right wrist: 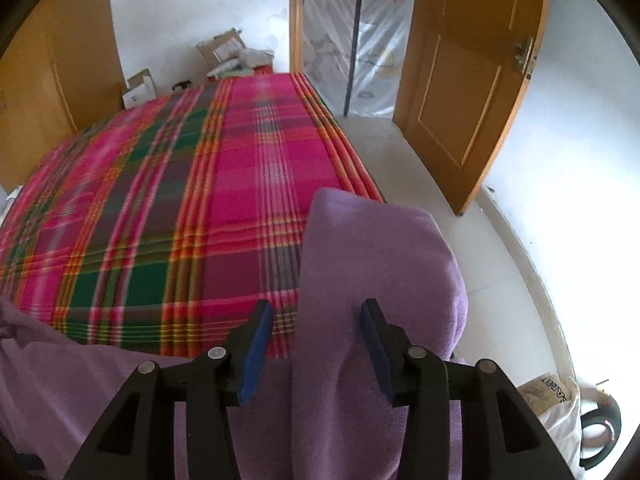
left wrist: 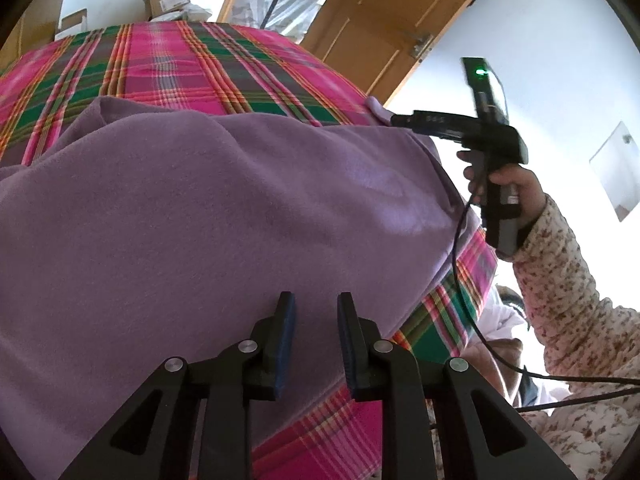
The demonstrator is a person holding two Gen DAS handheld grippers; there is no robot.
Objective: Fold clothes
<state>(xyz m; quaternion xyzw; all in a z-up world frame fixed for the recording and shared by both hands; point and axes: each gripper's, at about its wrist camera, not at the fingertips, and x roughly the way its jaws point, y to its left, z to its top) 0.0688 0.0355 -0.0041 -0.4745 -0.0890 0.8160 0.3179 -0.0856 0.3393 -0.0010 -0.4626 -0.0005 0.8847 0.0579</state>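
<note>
A purple fleece garment lies spread over a bed with a pink and green plaid cover. My left gripper hovers over the garment's near edge, open, with only flat cloth showing in the gap. In the right wrist view, a raised fold of the garment stands up between the fingers of my right gripper. Its jaws are apart, and the left pad is clear of the cloth. From the left wrist view, the right gripper sits at the garment's far right corner, held by a hand in a floral sleeve.
The bed's right edge drops to a white tiled floor. A wooden door stands open beyond it. Cardboard boxes lie at the bed's far end. A bag sits on the floor at lower right. A cable hangs from the right gripper.
</note>
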